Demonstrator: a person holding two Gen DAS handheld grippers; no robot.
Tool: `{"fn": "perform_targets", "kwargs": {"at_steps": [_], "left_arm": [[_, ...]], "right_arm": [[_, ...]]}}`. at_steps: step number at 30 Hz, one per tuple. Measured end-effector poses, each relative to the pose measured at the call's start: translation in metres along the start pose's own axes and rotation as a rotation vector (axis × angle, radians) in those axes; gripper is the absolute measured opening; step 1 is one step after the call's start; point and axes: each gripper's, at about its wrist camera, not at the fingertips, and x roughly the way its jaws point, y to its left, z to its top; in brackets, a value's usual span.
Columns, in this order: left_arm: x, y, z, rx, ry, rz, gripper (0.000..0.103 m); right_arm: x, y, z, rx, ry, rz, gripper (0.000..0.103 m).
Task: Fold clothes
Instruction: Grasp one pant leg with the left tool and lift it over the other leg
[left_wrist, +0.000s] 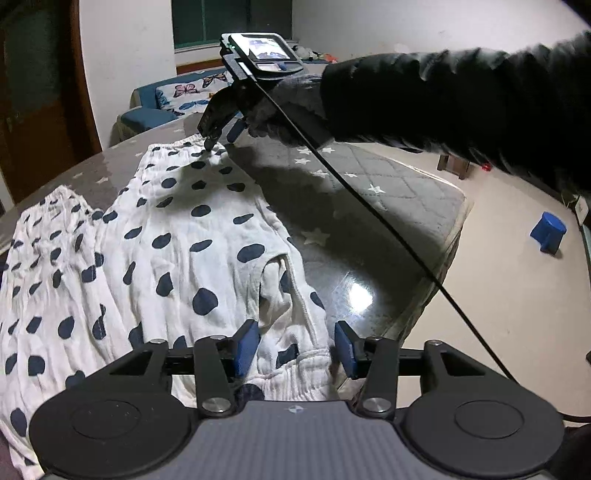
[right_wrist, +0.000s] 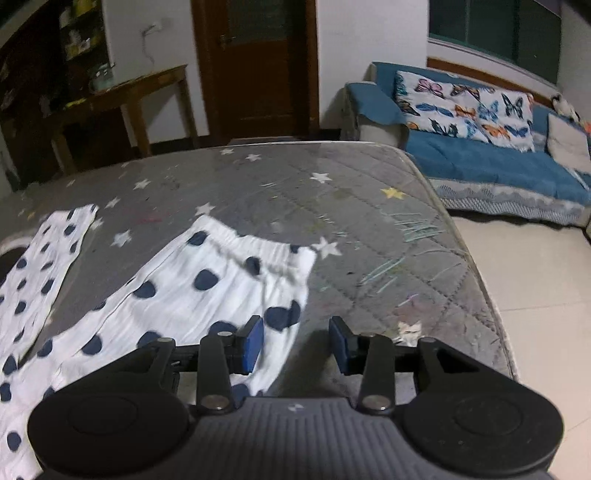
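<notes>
White trousers with dark blue dots (left_wrist: 177, 236) lie spread on a grey star-patterned table (left_wrist: 369, 206). My left gripper (left_wrist: 295, 347) is open, its blue pads either side of the waistband and pocket at the near end. My right gripper (left_wrist: 218, 136), held by a gloved hand, hovers over the far leg cuff in the left wrist view. In the right wrist view the right gripper (right_wrist: 295, 345) is open, just above the right edge of the trouser leg (right_wrist: 221, 291), with the elastic cuff ahead of it. A second leg (right_wrist: 40, 266) lies to the left.
The table's right edge (right_wrist: 476, 280) drops to a tiled floor. A blue sofa with butterfly cushions (right_wrist: 480, 147) stands beyond it. A wooden side table (right_wrist: 140, 96) and a door (right_wrist: 258, 66) are at the back. A blue object (left_wrist: 548, 230) lies on the floor.
</notes>
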Motion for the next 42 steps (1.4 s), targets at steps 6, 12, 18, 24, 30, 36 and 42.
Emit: {"fn": "perform_targets", "kwargs": {"at_steps": [6, 12, 18, 24, 30, 36, 42], "left_arm": [[0.003, 0.004, 0.002, -0.012, 0.0, -0.024, 0.016], [-0.005, 0.016, 0.006, -0.078, -0.031, -0.071, 0.013], [-0.022, 0.034, 0.008, -0.163, -0.086, -0.107, 0.012], [-0.054, 0.068, 0.0, -0.294, -0.171, -0.12, 0.011], [-0.092, 0.098, -0.026, -0.417, -0.243, -0.085, 0.01], [-0.13, 0.125, -0.054, -0.529, -0.314, -0.045, 0.01], [-0.154, 0.148, -0.078, -0.627, -0.35, 0.002, 0.01]], "right_arm": [[0.01, -0.01, 0.01, 0.053, -0.009, 0.001, 0.039], [0.025, -0.001, 0.019, 0.03, -0.02, -0.025, 0.039], [0.032, 0.01, 0.03, 0.02, -0.01, -0.054, 0.012], [0.021, 0.032, 0.053, -0.004, -0.007, -0.106, 0.008], [0.006, 0.082, 0.091, -0.064, -0.032, -0.109, 0.007], [0.007, 0.165, 0.122, -0.138, -0.062, -0.074, 0.006], [0.035, 0.254, 0.132, -0.216, -0.052, -0.048, 0.006]]}}
